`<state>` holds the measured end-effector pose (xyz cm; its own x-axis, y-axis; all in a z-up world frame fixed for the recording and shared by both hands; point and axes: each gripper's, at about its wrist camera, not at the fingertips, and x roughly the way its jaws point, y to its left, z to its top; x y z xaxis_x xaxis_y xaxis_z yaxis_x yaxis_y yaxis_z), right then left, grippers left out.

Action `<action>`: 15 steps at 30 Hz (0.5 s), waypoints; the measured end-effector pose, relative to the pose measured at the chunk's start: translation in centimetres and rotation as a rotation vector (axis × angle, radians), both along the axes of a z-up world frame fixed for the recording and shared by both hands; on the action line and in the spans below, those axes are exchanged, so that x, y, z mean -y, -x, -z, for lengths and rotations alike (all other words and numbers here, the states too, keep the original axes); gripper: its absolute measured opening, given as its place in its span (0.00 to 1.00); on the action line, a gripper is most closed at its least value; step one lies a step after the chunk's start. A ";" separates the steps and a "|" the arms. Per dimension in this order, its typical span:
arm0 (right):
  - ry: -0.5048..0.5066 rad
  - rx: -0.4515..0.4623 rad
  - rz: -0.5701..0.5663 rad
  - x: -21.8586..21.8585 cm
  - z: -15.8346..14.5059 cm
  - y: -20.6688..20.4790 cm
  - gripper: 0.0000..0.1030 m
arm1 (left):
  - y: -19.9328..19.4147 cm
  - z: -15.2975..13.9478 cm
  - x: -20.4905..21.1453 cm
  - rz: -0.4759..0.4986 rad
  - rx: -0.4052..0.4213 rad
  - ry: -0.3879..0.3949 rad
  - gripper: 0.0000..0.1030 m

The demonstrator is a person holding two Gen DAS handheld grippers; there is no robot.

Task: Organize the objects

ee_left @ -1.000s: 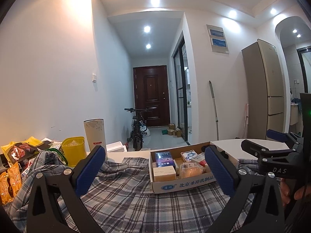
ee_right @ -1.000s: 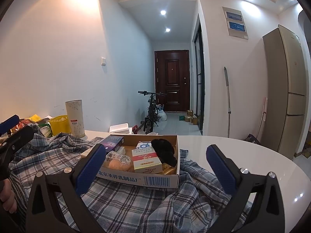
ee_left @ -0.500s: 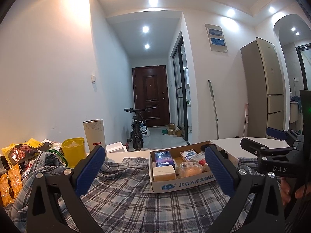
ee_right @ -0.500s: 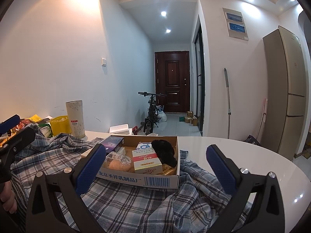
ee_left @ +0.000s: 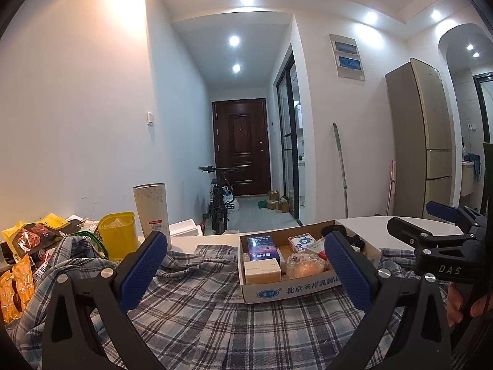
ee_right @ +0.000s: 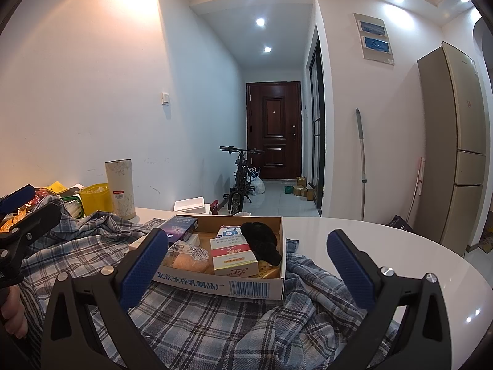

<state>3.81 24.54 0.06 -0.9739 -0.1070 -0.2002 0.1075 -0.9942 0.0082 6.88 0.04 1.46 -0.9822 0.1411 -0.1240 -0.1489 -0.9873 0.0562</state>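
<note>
A shallow cardboard box (ee_left: 311,288) (ee_right: 222,286) rests on a crumpled plaid shirt (ee_left: 197,314) (ee_right: 197,323) on the white round table (ee_right: 400,246). Inside lie a dark blue packet (ee_left: 262,246) (ee_right: 181,228), a cream box (ee_left: 262,271), a wrapped bun (ee_left: 303,266) (ee_right: 188,257), a red-and-white carton (ee_right: 232,254) and a black cloth item (ee_right: 263,240). My left gripper (ee_left: 245,249) hovers open before the box, nothing between its fingers. My right gripper (ee_right: 248,246) is open too, holding nothing; it also shows at the right edge of the left wrist view (ee_left: 437,237).
Left of the shirt stand a yellow tub (ee_left: 118,234) (ee_right: 95,199), a tall cream canister (ee_left: 152,212) (ee_right: 120,188) and snack bags (ee_left: 27,240). A white foam tray (ee_right: 189,205) lies behind. A bicycle (ee_right: 242,178), a mop (ee_right: 360,160) and a fridge (ee_right: 456,141) stand beyond.
Both views have tilted slightly; neither gripper has changed its opening and the box and shirt lie where they were.
</note>
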 end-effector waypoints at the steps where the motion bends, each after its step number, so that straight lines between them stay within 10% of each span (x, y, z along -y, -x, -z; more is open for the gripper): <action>1: 0.000 0.000 0.000 0.0 0.0 0.0 1.00 | 0.0 0.0 0.0 0.000 0.000 0.000 1.00; 15: 0.000 -0.006 -0.002 0.1 -0.1 -0.1 1.00 | -0.4 0.0 -0.4 0.010 -0.035 0.027 1.00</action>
<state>3.93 24.48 0.14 -0.9748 -0.1092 -0.1943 0.1100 -0.9939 0.0071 7.29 0.43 1.43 -0.9846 0.1477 -0.0930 -0.1559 -0.9839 0.0878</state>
